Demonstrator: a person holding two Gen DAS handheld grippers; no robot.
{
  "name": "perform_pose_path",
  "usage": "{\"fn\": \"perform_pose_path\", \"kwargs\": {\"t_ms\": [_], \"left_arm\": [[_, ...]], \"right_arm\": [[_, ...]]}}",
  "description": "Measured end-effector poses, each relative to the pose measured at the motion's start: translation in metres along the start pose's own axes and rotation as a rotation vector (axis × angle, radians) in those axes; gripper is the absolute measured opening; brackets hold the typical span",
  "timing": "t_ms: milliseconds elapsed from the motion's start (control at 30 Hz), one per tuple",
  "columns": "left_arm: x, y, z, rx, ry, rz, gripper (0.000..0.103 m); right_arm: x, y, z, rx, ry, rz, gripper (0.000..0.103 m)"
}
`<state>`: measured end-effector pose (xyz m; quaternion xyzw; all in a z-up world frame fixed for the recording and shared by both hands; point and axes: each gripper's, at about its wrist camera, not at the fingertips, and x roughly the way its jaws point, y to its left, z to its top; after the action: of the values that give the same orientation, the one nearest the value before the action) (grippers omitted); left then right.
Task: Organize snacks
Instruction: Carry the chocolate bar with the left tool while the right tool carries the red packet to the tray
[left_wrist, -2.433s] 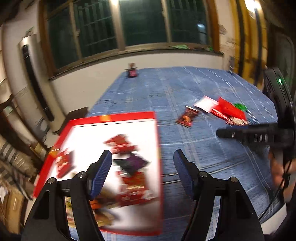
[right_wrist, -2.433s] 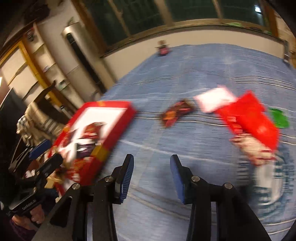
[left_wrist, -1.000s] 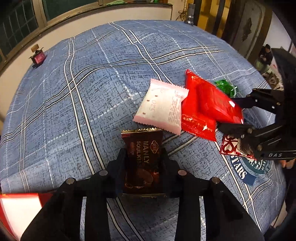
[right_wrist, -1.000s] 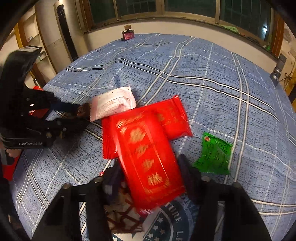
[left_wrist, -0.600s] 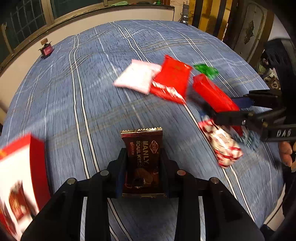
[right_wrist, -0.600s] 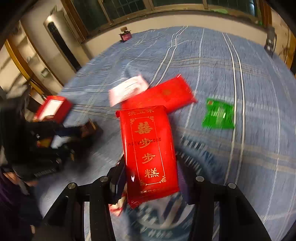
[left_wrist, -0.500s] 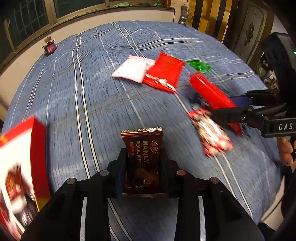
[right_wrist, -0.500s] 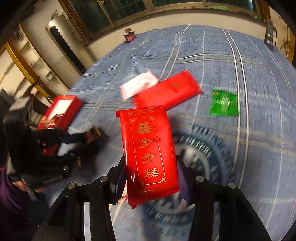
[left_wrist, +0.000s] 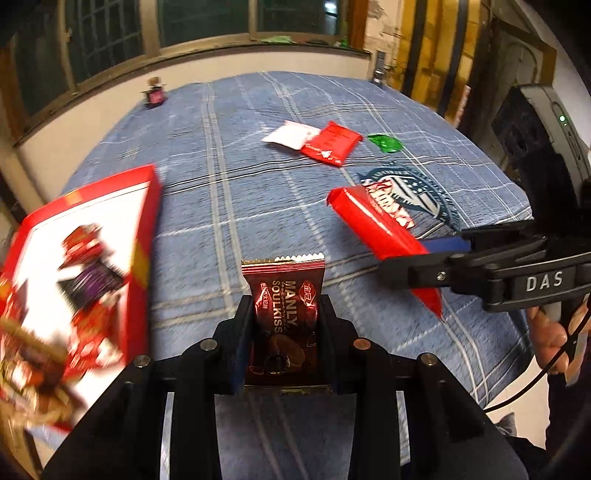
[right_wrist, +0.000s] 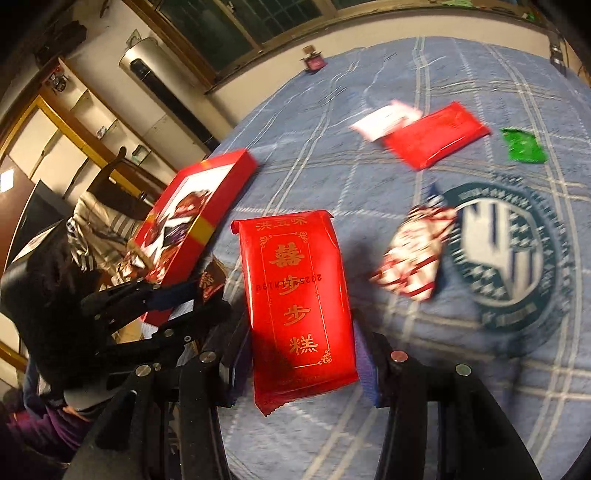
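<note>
Here, both my hand-held grippers carry snacks above the blue checked table (left_wrist: 229, 155).
The red box (left_wrist: 146, 221) lies left; my right hand-held gripper (right_wrist: 299, 369) clamps the long red packet (right_wrist: 295, 295), my left hand-held gripper (left_wrist: 284, 332) pinches the brown chocolate packet (left_wrist: 284, 314).

The red box (left_wrist: 88, 258) runs off the left edge of the left wrist view, and the snacks (left_wrist: 40, 354) inside it smear into blur. The lower end of the brown chocolate packet (left_wrist: 283, 325) is hidden between the left tool's (left_wrist: 284, 328) fingers. In the right wrist view the red-and-white packet (right_wrist: 413, 254) on the table (right_wrist: 332, 147) is blurred, its print unreadable. The small object (right_wrist: 314, 62) at the far table edge is too small to tell. The red packet's (right_wrist: 295, 306) sides are covered by the right tool (right_wrist: 299, 369).
</note>
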<state>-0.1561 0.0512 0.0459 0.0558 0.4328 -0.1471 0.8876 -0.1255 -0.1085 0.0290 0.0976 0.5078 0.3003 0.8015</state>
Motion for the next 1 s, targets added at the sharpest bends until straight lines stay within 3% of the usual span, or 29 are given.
{"fn": "perform_pose_path", "kwargs": {"t_ms": [233,700,1000], "left_arm": [[-0.027,0.032,-0.028,-0.082,-0.046,0.066,0.031],[-0.08,0.124,-0.048,-0.258,-0.166,0.243,0.031],[-0.079,0.176,-0.053,-0.32,-0.16,0.342,0.031]], "right_arm": [[0.024,0.036,-0.003,-0.044,0.048,0.006,0.05],[0.062,0.119,0.01,-0.186,0.098,0.055,0.05],[0.088,0.169,0.023,-0.252,0.129,0.124,0.05]]}}
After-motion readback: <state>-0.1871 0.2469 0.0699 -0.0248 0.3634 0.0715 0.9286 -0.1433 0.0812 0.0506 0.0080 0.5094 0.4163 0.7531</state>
